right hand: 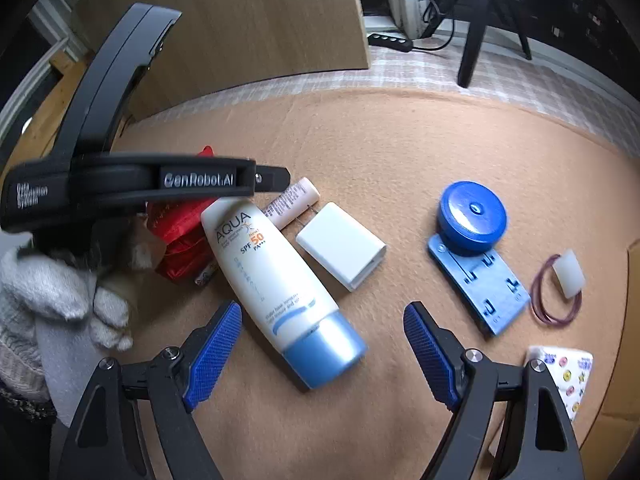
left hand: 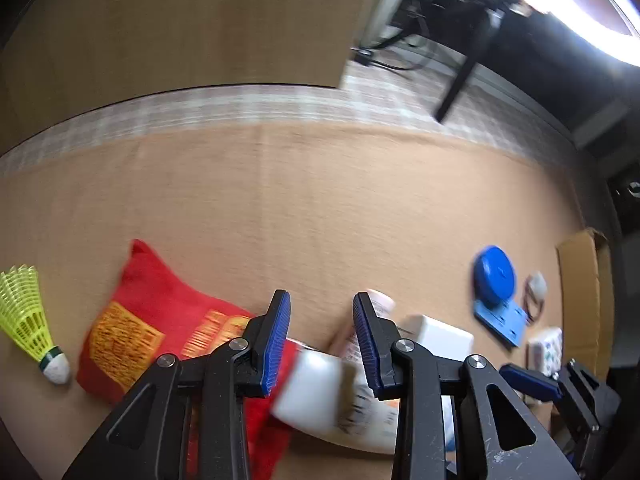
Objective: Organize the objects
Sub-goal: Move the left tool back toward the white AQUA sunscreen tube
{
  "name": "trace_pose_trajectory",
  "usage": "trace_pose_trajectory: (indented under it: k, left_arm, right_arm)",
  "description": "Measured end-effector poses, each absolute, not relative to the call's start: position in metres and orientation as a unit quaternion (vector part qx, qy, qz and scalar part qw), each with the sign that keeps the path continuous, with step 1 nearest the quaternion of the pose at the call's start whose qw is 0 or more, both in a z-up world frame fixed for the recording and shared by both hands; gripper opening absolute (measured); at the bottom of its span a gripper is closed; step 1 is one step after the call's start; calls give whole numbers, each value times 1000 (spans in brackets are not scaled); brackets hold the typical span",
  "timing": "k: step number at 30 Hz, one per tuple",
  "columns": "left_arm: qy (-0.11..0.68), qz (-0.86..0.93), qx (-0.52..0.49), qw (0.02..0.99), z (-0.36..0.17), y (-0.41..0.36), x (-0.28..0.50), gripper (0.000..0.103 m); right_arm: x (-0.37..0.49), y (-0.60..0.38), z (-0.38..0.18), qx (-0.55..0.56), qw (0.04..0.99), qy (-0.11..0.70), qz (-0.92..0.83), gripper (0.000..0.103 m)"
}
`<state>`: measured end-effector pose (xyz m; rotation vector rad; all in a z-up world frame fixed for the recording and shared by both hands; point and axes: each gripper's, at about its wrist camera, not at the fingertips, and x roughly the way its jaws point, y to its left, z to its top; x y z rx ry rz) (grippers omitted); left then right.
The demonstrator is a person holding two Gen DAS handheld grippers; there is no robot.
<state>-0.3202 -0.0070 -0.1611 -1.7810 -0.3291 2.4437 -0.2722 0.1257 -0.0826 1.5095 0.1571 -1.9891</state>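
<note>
White sunscreen tube (right hand: 276,280) reads "AQUA", "SPF 50", "PA+++", lies on the tan counter (right hand: 400,152) beside a white charger (right hand: 340,246). Right gripper (right hand: 322,354) open above its blue cap; left gripper (left hand: 322,338), marked "GenRobot.AI", part open, grips nothing

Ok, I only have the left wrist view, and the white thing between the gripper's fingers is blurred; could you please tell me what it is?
Observer: It is a white plastic sunscreen tube printed AQUA SPF 50, lying flat on the tan cloth.
Operator: Thank you; what is at its other end?
Observer: A light blue cap, which your view hides behind the fingers.
Operator: And is the right gripper holding it?
Observer: No, the right gripper is open, with the cap between its fingers untouched.
</note>
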Motion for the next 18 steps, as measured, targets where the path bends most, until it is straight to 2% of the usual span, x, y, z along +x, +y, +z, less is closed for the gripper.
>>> trace_pose_trajectory:
  k: [5, 12, 18]
  left_arm:
    - [-118, 798, -588, 63, -166, -8, -324, 34]
    - [-111, 795, -590, 87, -166, -1, -307, 32]
    - [-119, 790, -591, 108, -165, 5, -282, 32]
  right_arm:
    - [-269, 112, -87, 565, 330, 86, -751, 75]
    - [-260, 112, -92, 570, 338, 107, -742, 57]
    - [-243, 129, -92, 571, 352, 113, -733, 55]
